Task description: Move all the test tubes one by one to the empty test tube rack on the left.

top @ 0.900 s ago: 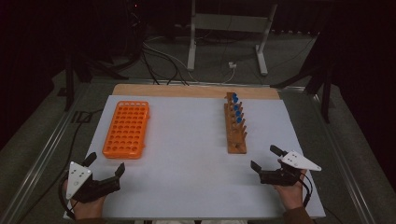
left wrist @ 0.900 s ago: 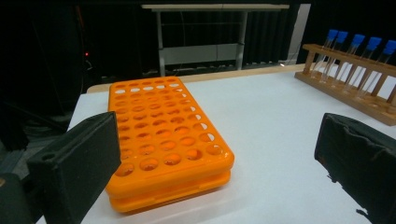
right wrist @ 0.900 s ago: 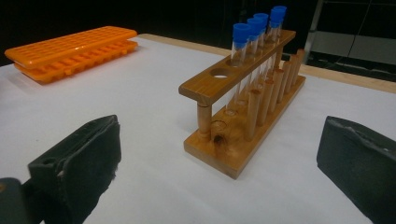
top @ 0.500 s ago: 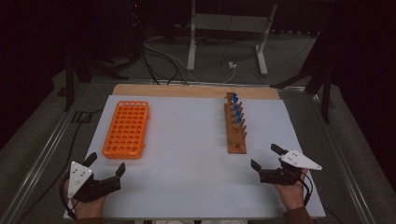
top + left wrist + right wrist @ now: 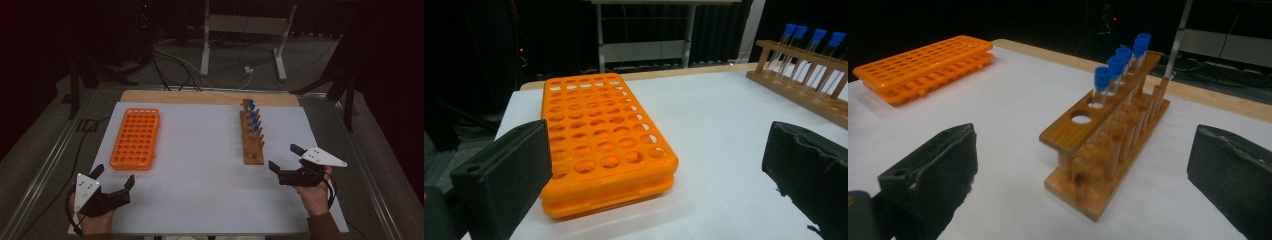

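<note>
- Wooden rack point(image 5: 252, 134) sits on the right half of the white table point(image 5: 200, 165), running away from the person, with the right gripper point(image 5: 291, 159) just beside its near end but not touching.
- Hard to make out: the clear glass of the tubes point(image 5: 1122, 62) nearly vanishes against the wood in the right gripper view, so you mostly go by the blue caps. In the left gripper view the rack is cut off at the right edge.
- Count: five blue-capped tubes as far as I can see, all bunched toward the far end, and the nearest hole is empty. One orange rack point(image 5: 135, 138) on the left half, many holes, nothing in them.
- Looks: two-tier brown wood, round holes on top, standing flat.
- Left gripper point(image 5: 114, 176) rests near the orange rack's near end, jaws spread wide with nothing between. Right one's jaws are wide apart and empty too.
</note>
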{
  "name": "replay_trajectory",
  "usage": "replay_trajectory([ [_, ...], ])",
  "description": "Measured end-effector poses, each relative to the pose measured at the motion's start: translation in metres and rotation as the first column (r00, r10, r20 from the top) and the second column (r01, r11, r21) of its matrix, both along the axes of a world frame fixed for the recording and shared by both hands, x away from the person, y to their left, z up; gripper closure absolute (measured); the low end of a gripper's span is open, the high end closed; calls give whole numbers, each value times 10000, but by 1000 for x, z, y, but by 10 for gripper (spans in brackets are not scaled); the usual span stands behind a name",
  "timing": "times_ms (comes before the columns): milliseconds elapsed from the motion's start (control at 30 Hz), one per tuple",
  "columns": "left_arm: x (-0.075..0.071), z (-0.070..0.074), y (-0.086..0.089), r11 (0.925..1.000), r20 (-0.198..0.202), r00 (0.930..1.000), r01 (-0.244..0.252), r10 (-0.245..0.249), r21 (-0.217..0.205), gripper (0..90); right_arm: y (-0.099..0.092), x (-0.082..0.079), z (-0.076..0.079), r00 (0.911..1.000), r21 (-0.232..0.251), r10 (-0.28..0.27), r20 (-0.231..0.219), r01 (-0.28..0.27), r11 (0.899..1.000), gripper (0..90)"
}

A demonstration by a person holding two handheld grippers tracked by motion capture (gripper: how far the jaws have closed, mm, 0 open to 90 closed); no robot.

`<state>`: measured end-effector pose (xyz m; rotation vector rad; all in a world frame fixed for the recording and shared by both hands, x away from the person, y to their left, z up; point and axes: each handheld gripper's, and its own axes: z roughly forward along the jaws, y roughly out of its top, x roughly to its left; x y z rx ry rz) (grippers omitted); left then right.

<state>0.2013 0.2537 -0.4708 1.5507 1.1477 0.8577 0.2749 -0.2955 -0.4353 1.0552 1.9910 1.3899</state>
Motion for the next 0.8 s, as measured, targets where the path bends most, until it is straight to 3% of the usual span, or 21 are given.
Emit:
replay_trajectory([
  [300,1,-2,-1,9999,-53,10000,-15,14,-100,9,14,26,20,9996,-218,201,-209,-206,9996,0],
  [800,3,-3,-2,9999,-107,9999,19,-20,-108,9,37,69,27,9978,-442,184,-631,-212,9988,23],
])
